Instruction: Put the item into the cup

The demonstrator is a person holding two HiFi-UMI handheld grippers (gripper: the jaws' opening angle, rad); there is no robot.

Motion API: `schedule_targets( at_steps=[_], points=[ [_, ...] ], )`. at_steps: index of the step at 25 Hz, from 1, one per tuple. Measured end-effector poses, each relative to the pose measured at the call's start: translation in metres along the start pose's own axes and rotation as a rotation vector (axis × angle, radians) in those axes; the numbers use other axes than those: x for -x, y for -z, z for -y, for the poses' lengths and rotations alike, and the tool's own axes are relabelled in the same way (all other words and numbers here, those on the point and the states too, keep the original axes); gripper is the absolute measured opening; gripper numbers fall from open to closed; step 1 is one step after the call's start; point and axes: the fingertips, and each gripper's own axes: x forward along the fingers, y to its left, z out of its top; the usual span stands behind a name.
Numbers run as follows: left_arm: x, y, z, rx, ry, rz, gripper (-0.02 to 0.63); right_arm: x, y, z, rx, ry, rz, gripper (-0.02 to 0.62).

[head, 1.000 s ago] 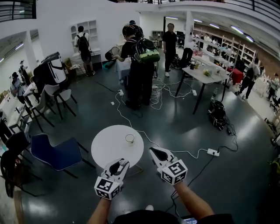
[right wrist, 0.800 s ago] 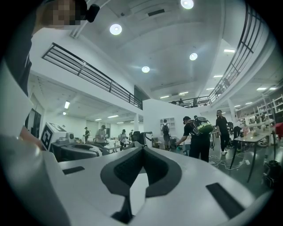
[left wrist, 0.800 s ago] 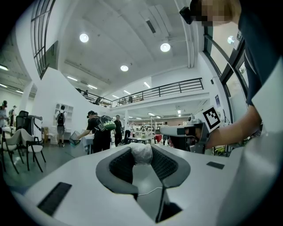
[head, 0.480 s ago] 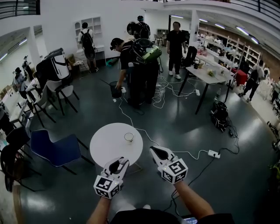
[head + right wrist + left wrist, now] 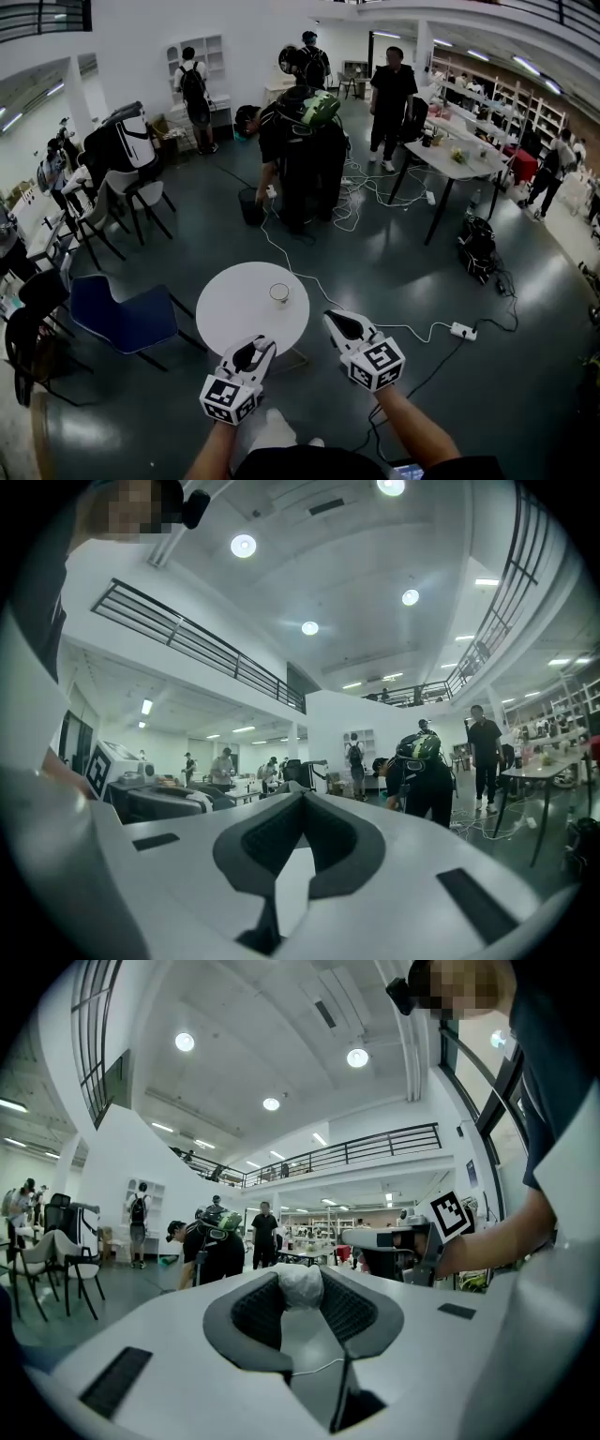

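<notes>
Workshop hall with round white tabletop (image 5: 230, 314) carrying one cup (image 5: 279, 293) near its right edge. We hold the left tongs (image 5: 260, 345) at the tabletop's near rim, clamped on the crumpled white item (image 5: 300, 1286). Our right tongs (image 5: 331, 318), closed and empty, hang just beside the tabletop's right rim.

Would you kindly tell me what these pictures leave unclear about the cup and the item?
- Small pale cup on the round white table: head view, too small to show its contents; outside both gripper views.
- White crumpled item: left gripper view, sides covered by the pads of the left hand-held gripper; its material is unclear.
</notes>
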Motion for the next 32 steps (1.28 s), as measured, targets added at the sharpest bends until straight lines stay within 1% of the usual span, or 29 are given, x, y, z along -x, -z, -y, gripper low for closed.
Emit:
schedule_targets(
  at_steps=[4,8,16,22,27,32],
  points=[
    [-0.004,0.001,-0.005,0.017,-0.007,0.013,0.12,-0.005,0.004,0.003,-0.002,-0.008,-0.006,0.017],
    [-0.008,0.003,-0.017,-0.016,-0.017,0.004,0.12,-0.017,0.005,0.006,0.002,-0.005,-0.001,0.017],
    [-0.024,-0.005,-0.045,-0.01,-0.009,0.011,0.12,-0.048,0.002,0.015,0.017,-0.004,-0.002,0.017],
    [-0.044,-0.005,-0.071,0.0,0.003,0.01,0.12,-0.073,0.003,0.029,0.013,0.012,0.0,0.017],
    [-0.067,-0.006,-0.086,0.006,0.015,0.009,0.12,-0.089,0.002,0.05,0.008,0.025,-0.002,0.017],
    [-0.09,-0.005,-0.109,0.01,0.021,0.009,0.12,-0.115,0.008,0.069,0.003,0.032,-0.008,0.017]
  ],
)
